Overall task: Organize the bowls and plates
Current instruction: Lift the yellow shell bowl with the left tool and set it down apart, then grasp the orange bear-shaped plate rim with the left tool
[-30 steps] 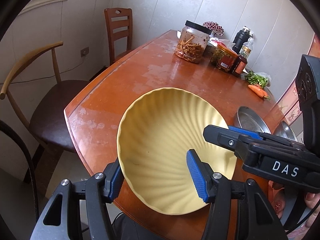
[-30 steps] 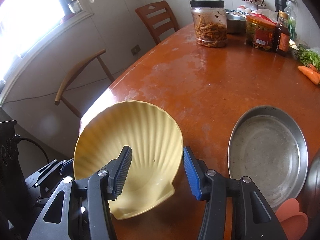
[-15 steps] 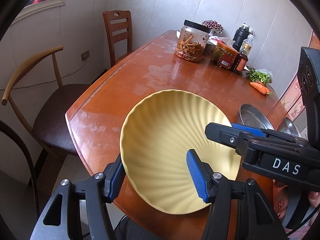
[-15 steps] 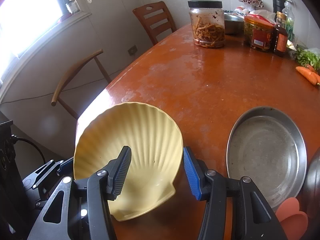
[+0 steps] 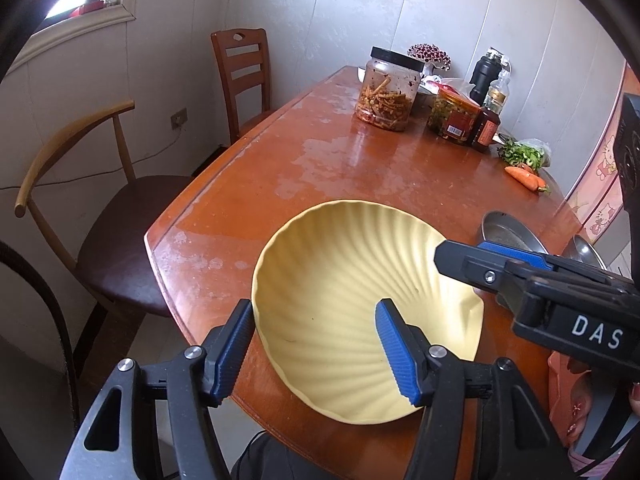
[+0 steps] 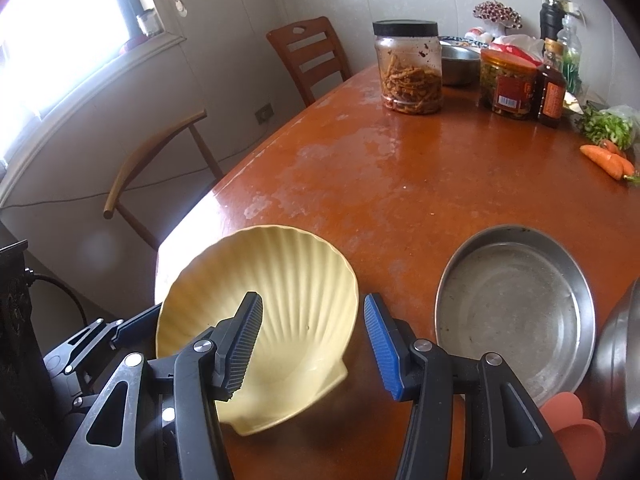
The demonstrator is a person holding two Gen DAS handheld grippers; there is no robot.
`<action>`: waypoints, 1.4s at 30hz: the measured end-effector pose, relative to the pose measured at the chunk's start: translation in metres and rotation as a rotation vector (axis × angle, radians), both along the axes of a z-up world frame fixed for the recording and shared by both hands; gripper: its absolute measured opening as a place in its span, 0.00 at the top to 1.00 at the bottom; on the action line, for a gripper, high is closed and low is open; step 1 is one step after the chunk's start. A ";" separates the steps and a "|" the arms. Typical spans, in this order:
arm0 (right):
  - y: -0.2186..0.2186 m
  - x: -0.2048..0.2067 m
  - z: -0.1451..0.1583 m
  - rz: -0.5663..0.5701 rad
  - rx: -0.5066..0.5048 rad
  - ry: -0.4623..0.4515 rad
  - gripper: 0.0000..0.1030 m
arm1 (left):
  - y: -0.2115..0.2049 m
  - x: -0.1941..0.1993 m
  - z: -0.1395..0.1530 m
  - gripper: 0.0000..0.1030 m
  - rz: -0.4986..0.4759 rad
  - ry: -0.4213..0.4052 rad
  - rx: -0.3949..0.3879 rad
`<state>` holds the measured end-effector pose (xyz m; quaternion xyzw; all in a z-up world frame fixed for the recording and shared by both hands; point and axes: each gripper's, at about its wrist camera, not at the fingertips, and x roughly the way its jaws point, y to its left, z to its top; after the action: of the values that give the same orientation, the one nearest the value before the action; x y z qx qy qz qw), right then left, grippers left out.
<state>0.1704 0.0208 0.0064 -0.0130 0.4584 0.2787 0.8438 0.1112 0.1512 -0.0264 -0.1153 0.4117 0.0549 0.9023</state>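
Orange-brown table [image 6: 400, 184] is carrying everything, and one yellow shell-shaped bowl [image 6: 288, 280] is sitting tilted at its near left corner, its hollow facing me. I am clenching my right gripper [image 6: 311, 297] on the bowl's right side, one pad inside the hollow and the other outside the wall. My left gripper [image 5: 314, 304] is straddling the bowl's left rim; its jaws have just been opening, and the pads are standing clear of the wall between them. Just beside the bowl, toward the near right edge, one round steel pan [image 6: 516, 304] is lying flat, with one steel bowl [image 6: 618, 360] touching it. Two jars [image 6: 408, 68] are standing at the far edge. Two chairs [image 5: 240, 68] are waiting along the left side.
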 end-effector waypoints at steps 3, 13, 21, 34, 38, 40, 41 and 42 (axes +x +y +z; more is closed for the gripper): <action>-0.004 -0.003 0.003 -0.002 0.011 -0.004 0.46 | -0.001 -0.003 0.003 0.38 0.005 -0.009 0.012; -0.020 -0.020 0.013 -0.024 0.019 -0.045 0.43 | -0.012 -0.020 0.019 0.34 0.017 -0.040 0.048; -0.046 -0.042 0.031 -0.072 0.014 -0.120 0.40 | -0.034 -0.034 0.034 0.33 -0.011 -0.070 0.078; -0.118 -0.093 0.055 -0.146 0.064 -0.182 0.33 | -0.089 -0.049 0.044 0.33 -0.114 -0.088 0.080; -0.136 -0.114 0.054 -0.151 0.068 -0.180 0.33 | -0.104 -0.051 0.041 0.33 -0.164 -0.079 0.049; -0.144 -0.126 0.052 -0.156 0.064 -0.185 0.32 | -0.112 -0.051 0.038 0.33 -0.184 -0.067 0.036; -0.148 -0.131 0.050 -0.158 0.061 -0.184 0.32 | -0.116 -0.051 0.036 0.33 -0.192 -0.061 0.037; -0.152 -0.136 0.047 -0.159 0.055 -0.183 0.32 | -0.119 -0.051 0.034 0.33 -0.196 -0.056 0.040</action>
<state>0.0343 -0.1308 0.0538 0.0211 0.3715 0.2208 0.9016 0.0604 0.0321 0.0078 -0.0582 0.3943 -0.0287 0.9167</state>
